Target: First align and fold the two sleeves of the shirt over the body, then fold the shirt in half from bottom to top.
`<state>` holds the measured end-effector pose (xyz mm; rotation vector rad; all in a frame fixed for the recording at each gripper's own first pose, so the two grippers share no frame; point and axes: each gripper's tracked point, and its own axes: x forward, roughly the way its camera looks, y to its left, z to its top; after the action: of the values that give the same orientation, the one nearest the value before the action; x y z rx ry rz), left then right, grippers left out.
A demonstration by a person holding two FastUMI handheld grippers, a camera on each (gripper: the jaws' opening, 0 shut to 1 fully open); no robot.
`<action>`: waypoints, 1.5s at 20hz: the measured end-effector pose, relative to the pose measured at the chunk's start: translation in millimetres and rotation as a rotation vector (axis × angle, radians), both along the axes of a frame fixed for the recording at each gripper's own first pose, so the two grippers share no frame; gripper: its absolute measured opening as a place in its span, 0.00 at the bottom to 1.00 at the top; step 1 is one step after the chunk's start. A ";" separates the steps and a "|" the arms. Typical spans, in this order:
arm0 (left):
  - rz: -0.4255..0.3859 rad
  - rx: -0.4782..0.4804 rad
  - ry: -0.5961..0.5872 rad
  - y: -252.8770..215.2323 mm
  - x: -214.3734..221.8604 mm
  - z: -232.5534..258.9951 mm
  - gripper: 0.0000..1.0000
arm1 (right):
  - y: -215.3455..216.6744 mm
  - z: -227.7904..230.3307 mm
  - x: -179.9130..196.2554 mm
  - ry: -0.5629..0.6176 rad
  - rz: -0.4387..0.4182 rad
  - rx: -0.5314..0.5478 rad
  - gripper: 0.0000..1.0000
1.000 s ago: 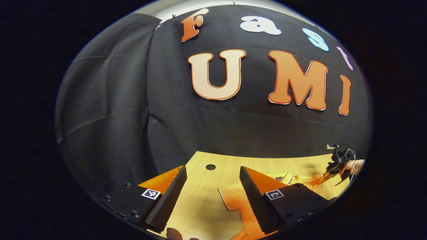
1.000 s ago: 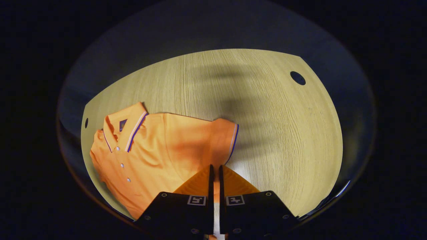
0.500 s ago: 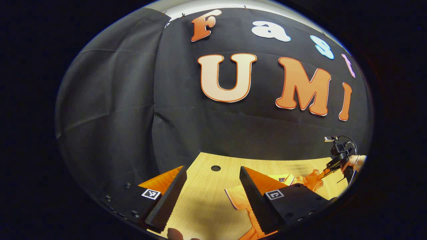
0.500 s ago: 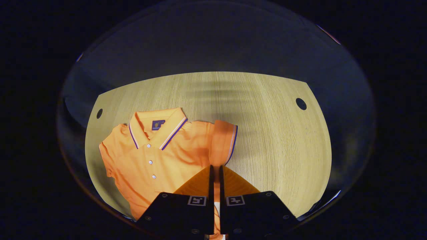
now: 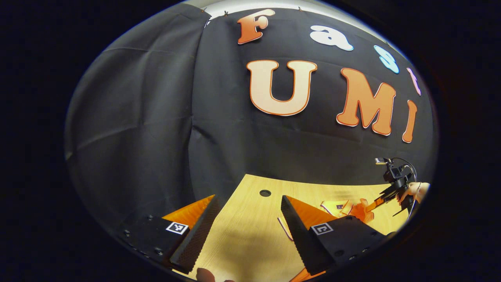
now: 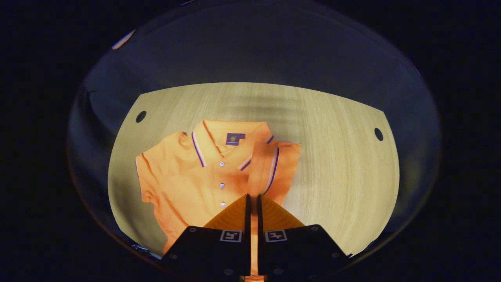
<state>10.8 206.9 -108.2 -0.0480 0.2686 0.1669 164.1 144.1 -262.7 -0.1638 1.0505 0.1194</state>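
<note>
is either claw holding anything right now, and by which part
The right claw is shut on the orange polo shirt, pinching its sleeve near the striped cuff. The left claw is open, holding nothing.

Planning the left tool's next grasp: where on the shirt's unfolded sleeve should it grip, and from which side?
Grip the unfolded sleeve at its cuff hem, the outermost edge. Come in low from the bare table beside it: the sleeve lies flat and juts out from the shirt body, so that edge is probably easiest to lift. The left tool is open; the right tool pinches the other sleeve.
</note>
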 end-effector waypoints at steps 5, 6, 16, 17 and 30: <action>0.009 -0.003 0.022 11.5 -4.7 -8.3 0.98 | 30.7 -13.3 -6.9 0.037 0.038 0.057 0.08; 0.010 -0.002 0.025 12.1 -5.2 -8.3 0.98 | 36.9 -12.7 -8.0 0.038 0.045 0.080 0.12; 0.002 -0.049 0.052 -1.1 -0.5 -20.9 0.98 | 70.6 6.2 -19.6 -0.003 0.071 0.220 0.99; -0.003 -0.054 0.057 -6.0 1.9 -22.1 0.98 | 70.2 12.0 -19.3 -0.020 0.064 0.231 0.98; -0.120 -0.084 0.180 -89.9 71.2 -51.9 0.98 | 3.2 110.3 -24.4 -0.244 -0.003 0.315 0.98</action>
<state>82.0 117.1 -160.1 -0.1008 0.4565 0.0407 139.7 147.2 -152.5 0.1072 0.7774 0.2543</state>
